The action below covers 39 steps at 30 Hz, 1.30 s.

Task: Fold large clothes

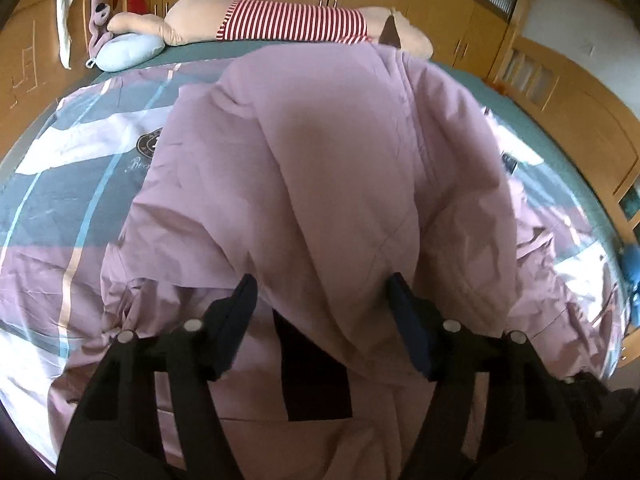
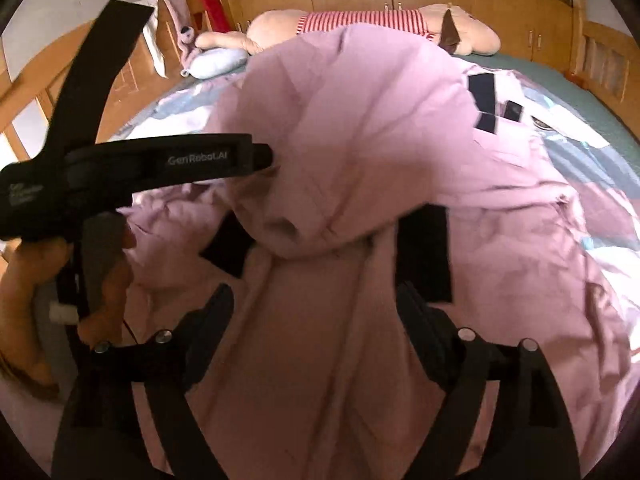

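A large pink padded garment with black patches lies bunched on the bed; it also fills the right wrist view. My left gripper is open, its fingers on either side of a raised fold of the garment. My right gripper is open over the garment's lower part, close above the cloth. The left gripper's body, held in a hand, shows at the left of the right wrist view, its tips hidden behind the raised fold.
A pink, grey and white bed sheet covers the bed. A big plush toy in a red-striped shirt and a pale blue pillow lie at the far edge. Wooden cupboards line the walls.
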{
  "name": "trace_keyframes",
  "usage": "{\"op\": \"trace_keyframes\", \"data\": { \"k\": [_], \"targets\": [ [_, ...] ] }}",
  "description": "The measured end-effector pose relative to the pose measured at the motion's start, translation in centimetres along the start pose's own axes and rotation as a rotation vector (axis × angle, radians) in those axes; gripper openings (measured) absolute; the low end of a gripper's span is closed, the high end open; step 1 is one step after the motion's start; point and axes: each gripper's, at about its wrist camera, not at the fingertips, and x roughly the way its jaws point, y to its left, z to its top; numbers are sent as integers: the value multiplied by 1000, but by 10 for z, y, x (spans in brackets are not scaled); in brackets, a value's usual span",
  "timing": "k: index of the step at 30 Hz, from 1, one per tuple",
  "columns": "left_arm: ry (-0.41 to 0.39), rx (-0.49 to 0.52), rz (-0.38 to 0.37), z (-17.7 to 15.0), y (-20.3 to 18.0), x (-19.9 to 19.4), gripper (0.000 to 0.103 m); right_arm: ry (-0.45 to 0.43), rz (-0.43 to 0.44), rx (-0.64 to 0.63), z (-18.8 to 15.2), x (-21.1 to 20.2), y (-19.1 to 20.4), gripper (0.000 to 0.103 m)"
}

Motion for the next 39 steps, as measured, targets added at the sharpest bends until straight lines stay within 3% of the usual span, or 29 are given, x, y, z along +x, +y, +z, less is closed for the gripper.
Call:
{"op": "trace_keyframes", "data": {
  "k": [1,2,3,6,11,15,17,18,21,22,25,31,35,37,39],
  "targets": [
    [0,7,-1,0,-1,1,60,-12,-5,18,0,-5,-5,83],
    [5,11,-20,-1,-2,2,34,-20,-9,29,2,-9,-8,83],
    [7,10,-31,-2,-2,3,22,-30,-14,43,4,-12,-10,83],
    [-2,40,-4,-4,-4,4,12,-70,-36,88,11,-21,-22,86],
    [41,16,8,-5,8,6,8,-116,-81,102,29,-26,-32,86],
    [85,-5,47,-8,17,16,8,-192,-128,69,66,-23,-30,86],
    [93,4,73,-9,17,17,8,-209,-126,53,82,-14,-29,81],
    [96,10,86,-9,16,18,8,-204,-111,47,89,-7,-29,70],
    [104,25,106,-9,17,20,8,-97,-100,37,109,33,-27,45],
    [98,23,102,-10,19,20,8,-48,-139,30,111,50,-27,43],
    [111,11,101,-10,25,24,8,90,-245,22,99,96,-43,40],
    [121,8,102,-11,27,26,9,104,-280,-30,87,103,-48,40],
    [126,11,107,-11,29,27,11,135,-283,13,85,96,-54,40],
    [122,20,120,-11,28,27,11,32,-228,76,90,71,-56,32],
    [123,23,123,-11,26,26,11,-46,-201,60,96,56,-52,32]
  ]
}}
